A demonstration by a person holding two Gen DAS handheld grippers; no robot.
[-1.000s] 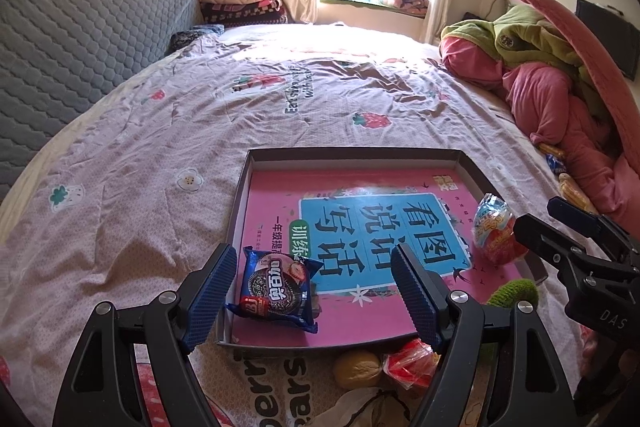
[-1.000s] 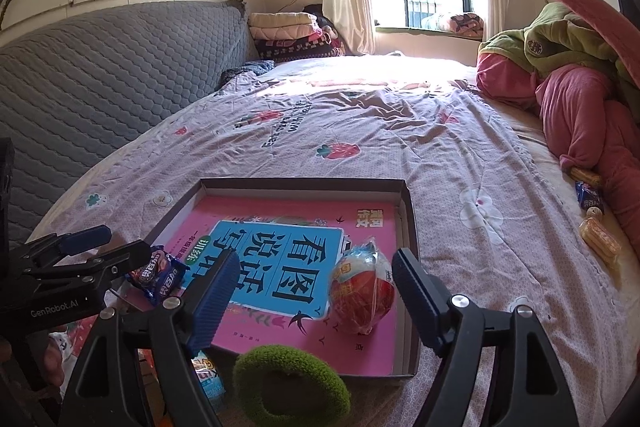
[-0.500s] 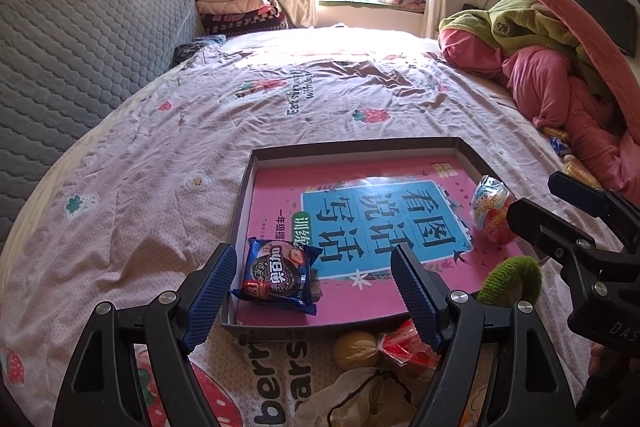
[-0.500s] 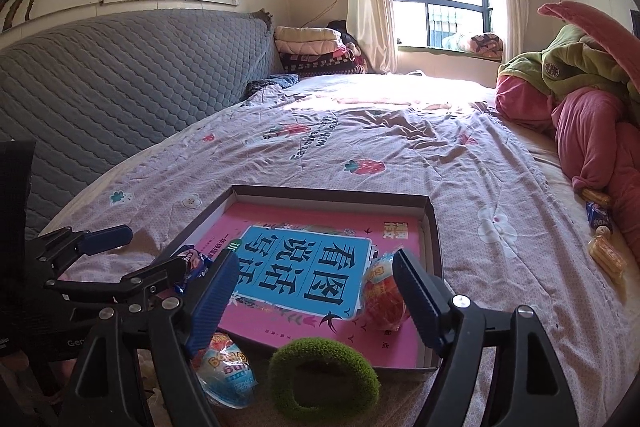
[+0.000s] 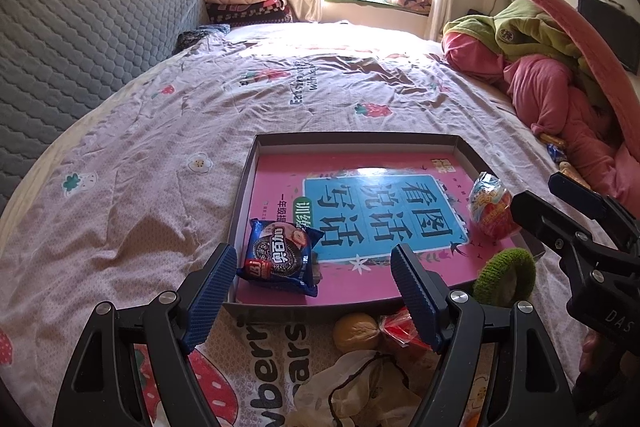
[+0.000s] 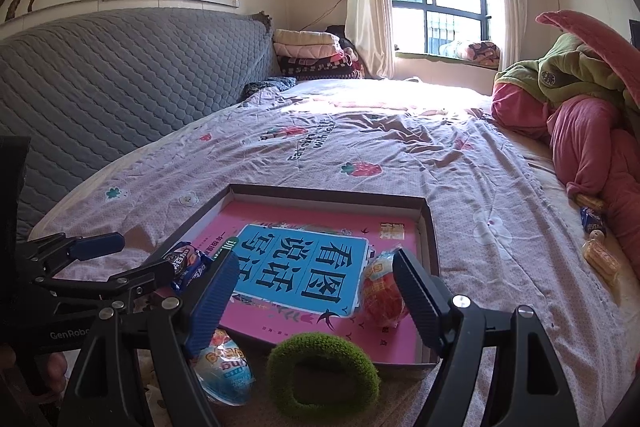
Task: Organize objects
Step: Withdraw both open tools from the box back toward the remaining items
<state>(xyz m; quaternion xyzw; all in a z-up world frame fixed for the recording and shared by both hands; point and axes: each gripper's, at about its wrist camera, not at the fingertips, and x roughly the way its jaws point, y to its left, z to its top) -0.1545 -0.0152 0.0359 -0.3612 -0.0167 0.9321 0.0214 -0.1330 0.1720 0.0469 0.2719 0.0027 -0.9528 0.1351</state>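
A shallow box lid lies on the bed with a pink and blue book in it. A blue cookie packet sits at its near left corner and a red wrapped egg at its right side. Outside its near edge lie a green fuzzy ring, a blue wrapped egg, a round bun and a red wrapped snack. My left gripper is open and empty, just short of the lid. My right gripper is open and empty above the ring.
A grey quilted headboard runs along the left. Piled pink and green bedding fills the right side, with several small snacks beside it. A crumpled plastic bag lies nearest me. Folded blankets sit by the window.
Both grippers have pulled back from the lid and risen a little, so the items in front of the lid show more. Both stayed open.
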